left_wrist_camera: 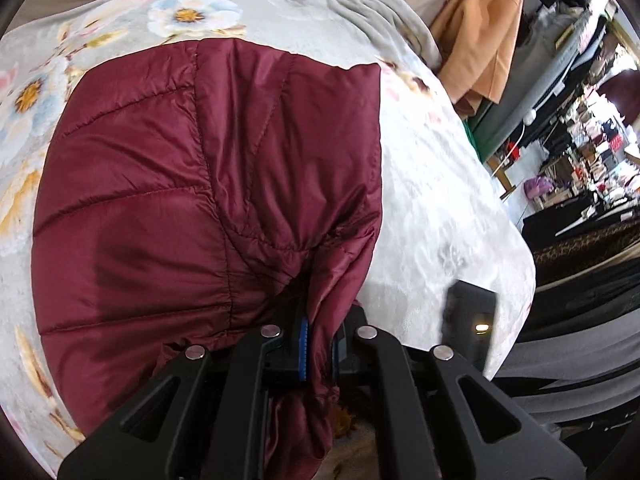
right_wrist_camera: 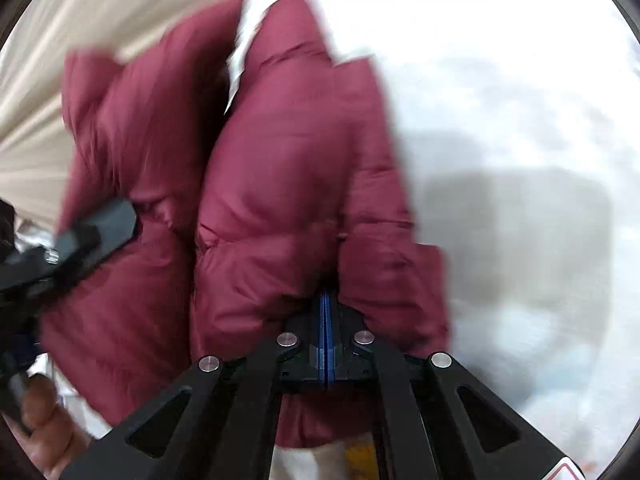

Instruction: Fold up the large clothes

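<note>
A maroon quilted puffer jacket (left_wrist_camera: 192,184) lies on a bed with a floral blanket (left_wrist_camera: 432,200). My left gripper (left_wrist_camera: 318,344) is shut on a bunched edge of the jacket at its near right corner, and the cloth hangs down between the blue pads. In the right wrist view, which is blurred by motion, my right gripper (right_wrist_camera: 326,340) is shut on another part of the jacket (right_wrist_camera: 288,184), with the blue pads pressed together. The other gripper's black body shows at the left in the right wrist view (right_wrist_camera: 76,240) and at lower right in the left wrist view (left_wrist_camera: 470,320).
A tan garment (left_wrist_camera: 484,36) hangs past the bed's far right corner. Cluttered shelves and dark furniture (left_wrist_camera: 580,168) stand to the right of the bed. A beige curtain (right_wrist_camera: 80,40) is behind the jacket. The person's hand (right_wrist_camera: 48,432) shows at bottom left.
</note>
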`<state>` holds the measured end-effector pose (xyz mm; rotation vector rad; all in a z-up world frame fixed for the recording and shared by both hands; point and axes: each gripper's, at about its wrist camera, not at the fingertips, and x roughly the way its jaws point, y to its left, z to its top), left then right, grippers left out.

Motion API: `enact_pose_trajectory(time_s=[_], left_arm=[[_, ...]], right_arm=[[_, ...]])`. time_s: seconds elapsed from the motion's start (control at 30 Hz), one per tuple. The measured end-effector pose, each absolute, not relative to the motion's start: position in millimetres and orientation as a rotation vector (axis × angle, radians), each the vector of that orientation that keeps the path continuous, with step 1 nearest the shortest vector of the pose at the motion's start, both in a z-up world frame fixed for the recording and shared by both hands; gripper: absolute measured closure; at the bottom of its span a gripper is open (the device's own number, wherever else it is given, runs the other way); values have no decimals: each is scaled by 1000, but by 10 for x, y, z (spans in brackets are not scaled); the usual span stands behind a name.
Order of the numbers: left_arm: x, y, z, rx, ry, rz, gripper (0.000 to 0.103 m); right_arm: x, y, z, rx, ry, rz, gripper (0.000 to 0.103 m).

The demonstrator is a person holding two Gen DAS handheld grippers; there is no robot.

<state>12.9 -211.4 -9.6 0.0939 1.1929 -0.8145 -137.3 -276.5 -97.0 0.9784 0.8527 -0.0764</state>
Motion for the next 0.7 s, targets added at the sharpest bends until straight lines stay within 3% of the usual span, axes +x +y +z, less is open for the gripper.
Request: enact_pose_trajectory(time_s=[0.2,0.37,0.47,0.63,0.67,0.7], left_arm=[[99,-2364,-236,168,1184,-818,97],[198,-2515,-648,189,1245,-789,93],[173,-2597,-753,243,1211,-774,91],[203,-2351,-401,64,1237,-860,76],[226,-2146,-162,-28,1205,-916,70],[252,-1998,-6,-75,1180,-942,57]], right_arm=[[-1237,-2704,-1030,1035,827,-27,102],[-2065,-2956,-871,1082,774,-108,101],[-2430,-3032,-697,1057,760,-186,96],[-2715,-3017,-252,987,737,-274,95],[-2623,-3053,-180,960,732,-289,95],[-2642,-3002,-13,913,724,-294,94]])
